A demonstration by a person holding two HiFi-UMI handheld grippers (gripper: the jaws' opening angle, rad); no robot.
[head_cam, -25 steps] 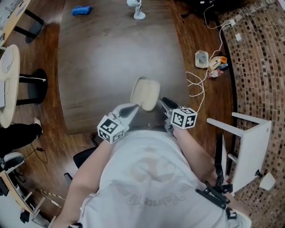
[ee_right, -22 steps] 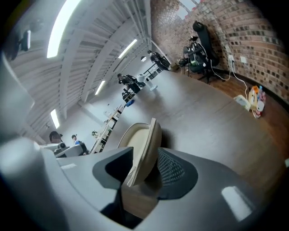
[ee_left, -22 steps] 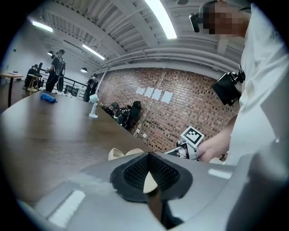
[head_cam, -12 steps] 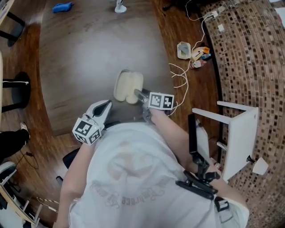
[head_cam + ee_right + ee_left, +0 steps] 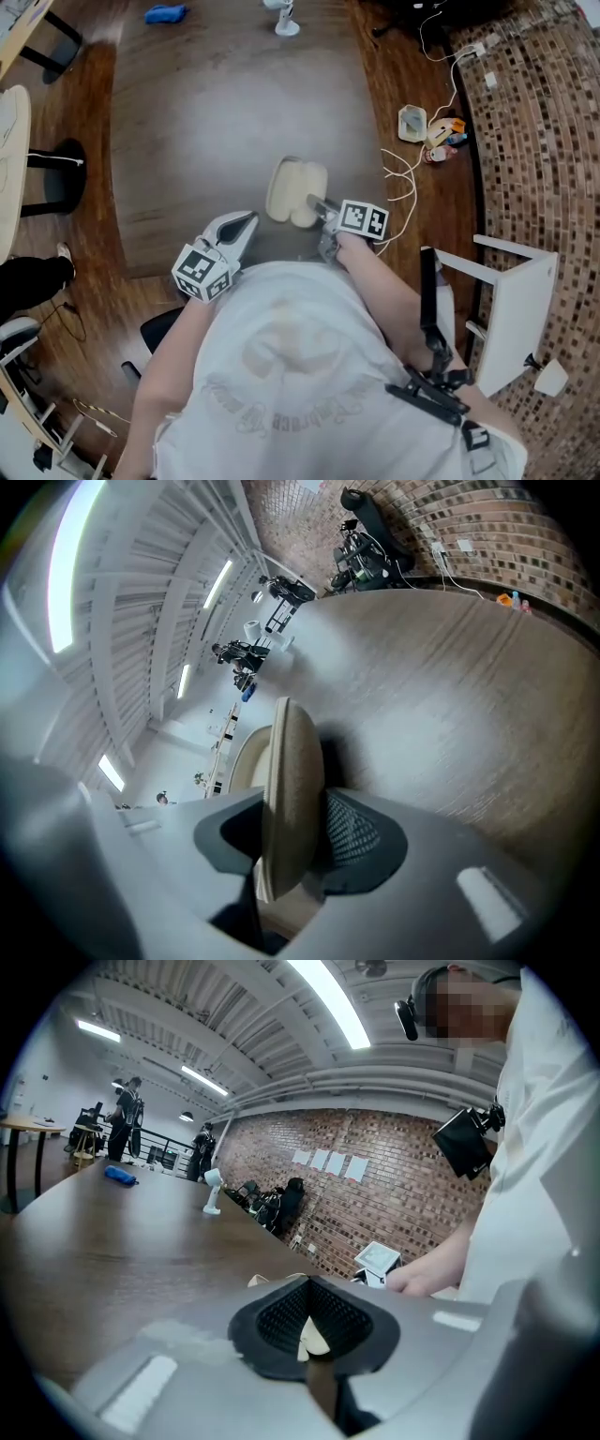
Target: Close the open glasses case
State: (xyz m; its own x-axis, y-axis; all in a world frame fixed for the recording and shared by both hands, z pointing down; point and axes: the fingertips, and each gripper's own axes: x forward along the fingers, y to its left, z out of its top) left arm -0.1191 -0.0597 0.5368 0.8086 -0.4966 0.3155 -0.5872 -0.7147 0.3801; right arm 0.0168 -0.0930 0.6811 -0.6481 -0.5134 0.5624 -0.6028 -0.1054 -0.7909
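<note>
A cream glasses case (image 5: 296, 192) lies open on the dark wooden table (image 5: 216, 112), just ahead of me. My right gripper (image 5: 319, 204) reaches its near right edge. In the right gripper view the case's lid (image 5: 291, 789) stands edge-on between the closing jaws, right pad beside it, a dark gap on the other side. The other half of the case (image 5: 246, 757) shows behind the lid. My left gripper (image 5: 246, 223) hangs back to the case's left, clear of it. Its jaws meet but for a thin slit and hold nothing. A bit of the case (image 5: 258, 1281) peeks over them.
A blue object (image 5: 167, 14) and a small white stand (image 5: 284, 21) sit at the table's far end. White cable (image 5: 408, 183) and small items (image 5: 417, 124) lie on the floor to the right, by a white stool (image 5: 511, 300). A round table (image 5: 14, 141) stands left.
The left gripper let go of the case and drew back to the left. The case came down onto the table. The right gripper moved in to its near edge.
</note>
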